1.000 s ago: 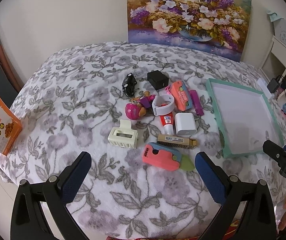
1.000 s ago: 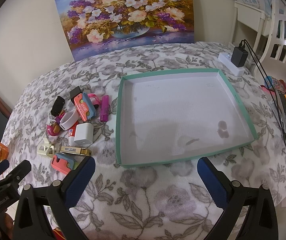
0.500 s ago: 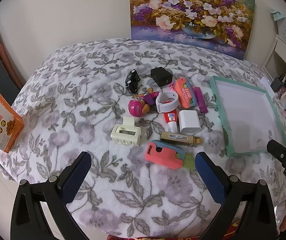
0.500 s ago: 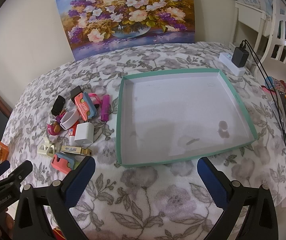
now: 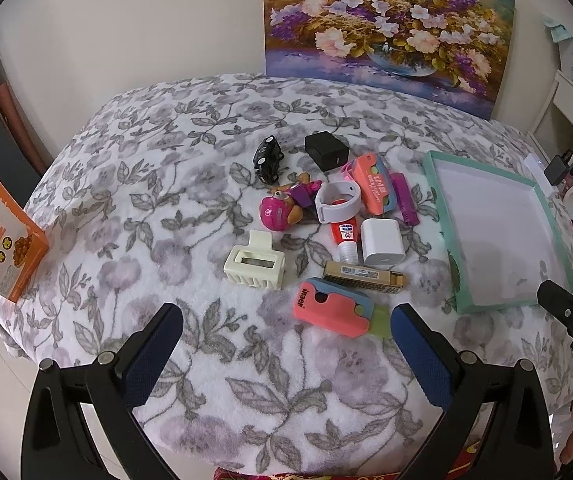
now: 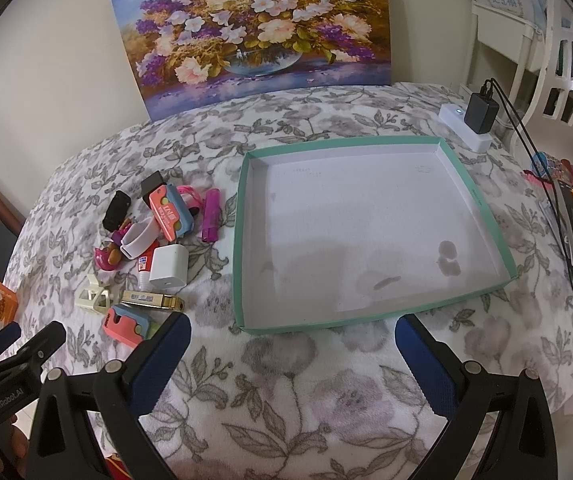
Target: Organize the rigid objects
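Both grippers are wide open and hold nothing: your left gripper (image 5: 286, 328) hovers over the blanket (image 5: 166, 184) just short of the pile, and your right gripper (image 6: 292, 344) sits before the near rim of the tray (image 6: 242, 240).

The tray is empty, so nothing appears to be sorted yet. Everything lies in one cluster just left of the tray. Nearest its front corner are the pink case (image 5: 332, 312) and the harmonica (image 5: 362, 276); the white charger (image 5: 382, 242) and glue tube (image 5: 344, 236) lie just behind them. The cream clip (image 5: 254, 266) sits furthest left of the tray, apart from the rest. Further back are the pink toy (image 5: 276, 212), white band (image 5: 336, 202), purple lighter (image 5: 404, 200), black car (image 5: 268, 158) and black cube (image 5: 326, 150).

Start with the pink case, since it is closest to your left gripper and nothing leans on it. Come down with the fingers across its short sides. It partly covers a green piece, so lift straight up to avoid dragging that along. The blanket is soft and will likely give, so press in a little before closing. Keep your right gripper clear of the tray's near rim while you carry over.
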A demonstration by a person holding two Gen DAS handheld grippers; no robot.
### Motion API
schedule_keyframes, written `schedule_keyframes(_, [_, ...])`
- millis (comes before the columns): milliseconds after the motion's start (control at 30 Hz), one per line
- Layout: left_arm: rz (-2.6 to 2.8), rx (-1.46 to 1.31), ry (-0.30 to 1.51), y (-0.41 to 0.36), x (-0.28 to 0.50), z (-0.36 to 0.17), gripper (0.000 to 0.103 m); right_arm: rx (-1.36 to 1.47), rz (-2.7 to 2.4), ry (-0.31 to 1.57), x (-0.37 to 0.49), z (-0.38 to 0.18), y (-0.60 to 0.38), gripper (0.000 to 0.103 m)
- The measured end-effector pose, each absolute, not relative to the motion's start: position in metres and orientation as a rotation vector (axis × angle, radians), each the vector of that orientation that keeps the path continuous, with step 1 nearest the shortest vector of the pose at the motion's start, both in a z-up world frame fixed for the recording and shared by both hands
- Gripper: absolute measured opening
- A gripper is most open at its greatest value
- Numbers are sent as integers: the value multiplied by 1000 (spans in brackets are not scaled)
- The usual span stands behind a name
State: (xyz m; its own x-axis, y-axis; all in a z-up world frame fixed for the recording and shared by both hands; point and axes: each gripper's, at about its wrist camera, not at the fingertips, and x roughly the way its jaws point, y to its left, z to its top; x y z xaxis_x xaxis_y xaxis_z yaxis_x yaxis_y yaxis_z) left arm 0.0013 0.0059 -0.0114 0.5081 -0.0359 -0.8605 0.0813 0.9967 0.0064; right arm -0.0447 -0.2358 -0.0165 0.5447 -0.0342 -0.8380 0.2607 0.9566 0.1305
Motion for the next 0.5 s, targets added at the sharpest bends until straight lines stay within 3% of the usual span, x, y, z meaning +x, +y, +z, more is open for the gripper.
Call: schedule_keyframes(500, [-69, 46, 1038, 6, 2, -11, 103, 253, -176, 981, -45, -16, -236, 103])
